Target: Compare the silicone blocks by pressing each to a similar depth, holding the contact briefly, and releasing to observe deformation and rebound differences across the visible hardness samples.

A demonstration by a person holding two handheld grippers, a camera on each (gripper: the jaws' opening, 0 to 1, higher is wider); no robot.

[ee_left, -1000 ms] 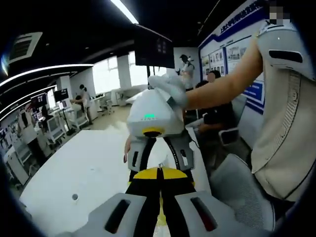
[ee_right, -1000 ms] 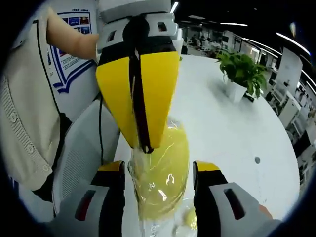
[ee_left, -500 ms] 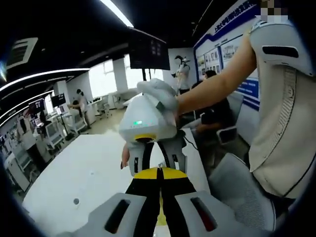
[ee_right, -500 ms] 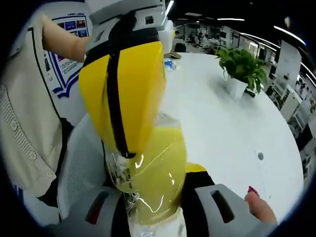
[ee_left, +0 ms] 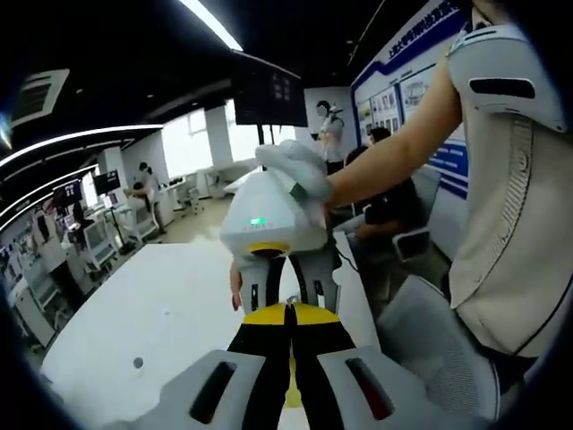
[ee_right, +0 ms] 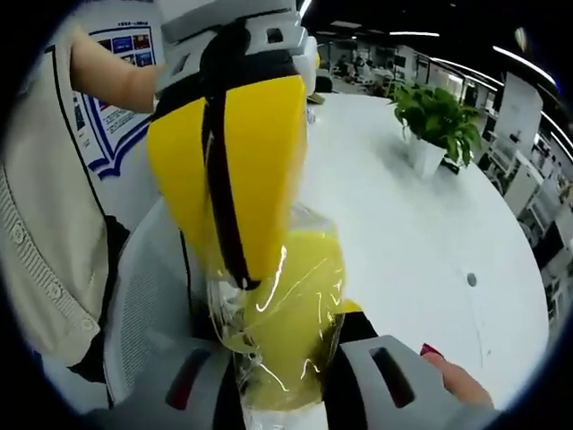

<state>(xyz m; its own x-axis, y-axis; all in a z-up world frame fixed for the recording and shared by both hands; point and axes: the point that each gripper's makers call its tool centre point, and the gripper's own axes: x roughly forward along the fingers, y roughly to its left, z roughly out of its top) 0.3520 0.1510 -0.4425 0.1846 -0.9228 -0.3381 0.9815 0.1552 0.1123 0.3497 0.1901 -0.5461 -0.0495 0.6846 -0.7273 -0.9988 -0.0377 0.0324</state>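
In the right gripper view, the right gripper [ee_right: 279, 358] is clenching a yellow block [ee_right: 288, 324] wrapped in shiny clear plastic, with the jaws pressing in on it from both sides at 6 o'clock. The left gripper [ee_right: 235, 269] is coming down from 12 o'clock, its yellow jaws closed together, their tips touching the top of the block. A fingertip [ee_right: 452, 374] is showing at 4 o'clock. Behind lies the white table [ee_right: 421, 224], with a potted plant [ee_right: 436, 121] standing at 2 o'clock.

In the left gripper view, the left gripper [ee_left: 288, 315] is pointing at the right gripper [ee_left: 285, 291] straight ahead, which a gloved hand [ee_left: 295, 166] is holding just above centre. The person's bare arm [ee_left: 398, 148] is reaching in from 2 o'clock.
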